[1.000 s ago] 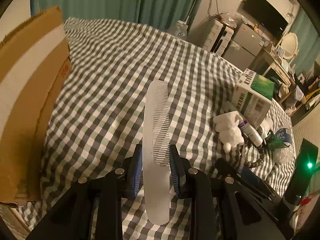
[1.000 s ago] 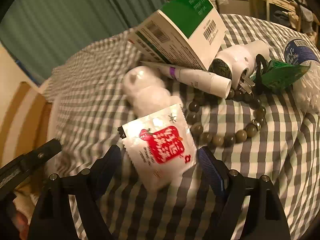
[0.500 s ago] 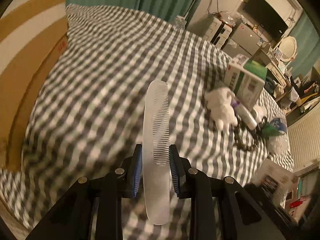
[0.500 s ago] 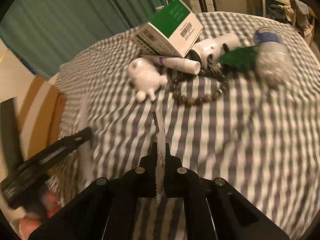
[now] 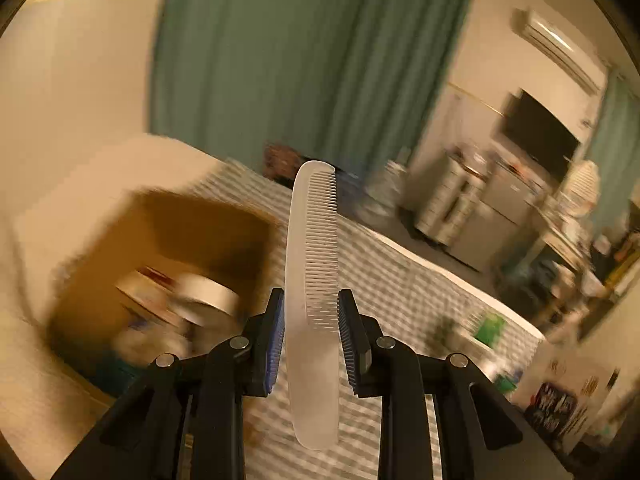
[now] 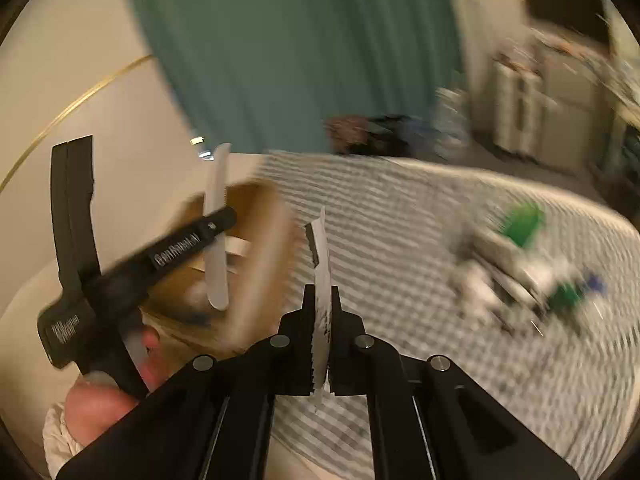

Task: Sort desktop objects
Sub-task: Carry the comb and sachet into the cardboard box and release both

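Plainly this is the carrying step of the sort; both hands have a load and both views face the cardboard box [image 5: 160, 280], which sits open at the lower left of the left wrist frame with blurred things already inside. The left gripper [image 5: 311, 320] has its jaws closed narrowly on a pale comb [image 5: 308, 260], which stands up the middle of that frame, teeth to the right; the right gripper [image 6: 321, 320] has its jaws pressed all but together on a thin sachet [image 6: 322, 280], held edge-on at centre. The unsorted clutter [image 6: 520, 272] lies at the right of the right wrist frame on the checked cloth [image 6: 400, 220], well apart from the box. Next, I judge, each load must be brought over the box opening before the jaws part; the two grippers are close together there, so one should probably drop first.
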`<state>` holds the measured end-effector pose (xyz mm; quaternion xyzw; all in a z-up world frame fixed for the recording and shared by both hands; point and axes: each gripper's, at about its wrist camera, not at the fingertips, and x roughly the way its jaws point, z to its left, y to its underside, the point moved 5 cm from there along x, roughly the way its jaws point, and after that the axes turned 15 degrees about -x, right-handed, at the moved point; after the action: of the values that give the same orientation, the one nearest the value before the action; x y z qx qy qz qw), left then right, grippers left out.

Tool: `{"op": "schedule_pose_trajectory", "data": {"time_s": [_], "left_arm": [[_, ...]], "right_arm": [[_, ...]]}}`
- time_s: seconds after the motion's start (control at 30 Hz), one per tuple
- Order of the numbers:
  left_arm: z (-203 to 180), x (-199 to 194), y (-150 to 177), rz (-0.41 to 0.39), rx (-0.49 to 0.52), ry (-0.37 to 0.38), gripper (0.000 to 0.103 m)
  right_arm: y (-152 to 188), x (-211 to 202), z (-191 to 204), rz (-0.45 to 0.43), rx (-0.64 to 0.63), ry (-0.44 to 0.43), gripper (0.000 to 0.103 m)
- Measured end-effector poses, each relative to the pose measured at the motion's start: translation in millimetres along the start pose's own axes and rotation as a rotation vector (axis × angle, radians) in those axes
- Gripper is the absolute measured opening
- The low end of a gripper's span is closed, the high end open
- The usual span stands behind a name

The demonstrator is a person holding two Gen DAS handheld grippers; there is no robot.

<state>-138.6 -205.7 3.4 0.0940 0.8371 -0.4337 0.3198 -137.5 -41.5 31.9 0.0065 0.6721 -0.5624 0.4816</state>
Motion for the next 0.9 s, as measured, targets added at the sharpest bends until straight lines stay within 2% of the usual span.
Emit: {"op": "schedule_pose_trajectory", "data": {"time_s": [0.07,0.1,0.2,0.27,0.37,0.4,0.43,0.47,0.5,0.53,0.57,0.6,0.67,0.8,0.9], "left_arm": [[32,1,-17,-0.014,-0.022,-0.063,0.026],[56,6,-25,-0.014,-0.042,-0.125,0.026],[99,28,-29,0.008,-0.079,-0.249,0.026],[116,41,-25,0.042,-0.099,-0.284,0.026],[136,58,-16,0.100,-0.150,-0.326,0.028],[137,57,-15,0.101,-0.162,-0.325,0.036],[136,56,-14,0.109,-0.170,-0.331,0.049],[136,55,-15,0.116,-0.179,-0.351,0.086],[137,51,-18,0.107,-0.190,-0.388,0.103],[136,43,-21,0.069,-0.195,-0.421,0.103],[133,38,-24,0.046,-0.196,-0.433,0.103],[130,30,-28,0.012,-0.196,-0.437,0.103],[126,22,-33,-0.012,-0.188,-0.418,0.103],[90,20,-25,0.010,-0.167,-0.337,0.103],[55,27,-14,0.041,-0.115,-0.283,0.103]], "right_arm": [[-30,29,36,-0.005,-0.050,-0.102,0.003],[-39,43,48,0.002,-0.067,-0.130,0.003],[-61,94,86,0.053,-0.101,-0.211,0.003],[-70,126,101,0.086,-0.098,-0.258,0.003],[-78,156,110,0.113,-0.099,-0.261,0.004],[-81,162,110,0.117,-0.095,-0.250,0.005],[-85,167,109,0.126,-0.083,-0.245,0.022],[-89,172,109,0.138,-0.064,-0.243,0.063],[-92,173,103,0.144,-0.033,-0.217,0.078],[-96,170,96,0.116,-0.007,-0.202,0.083],[-101,165,91,0.097,0.009,-0.208,0.082],[-102,159,87,0.084,0.020,-0.204,0.082],[-105,136,75,0.043,0.024,-0.144,0.083],[-90,88,39,-0.033,0.025,-0.023,0.083],[-56,47,-6,-0.075,0.109,0.057,0.083]]}}
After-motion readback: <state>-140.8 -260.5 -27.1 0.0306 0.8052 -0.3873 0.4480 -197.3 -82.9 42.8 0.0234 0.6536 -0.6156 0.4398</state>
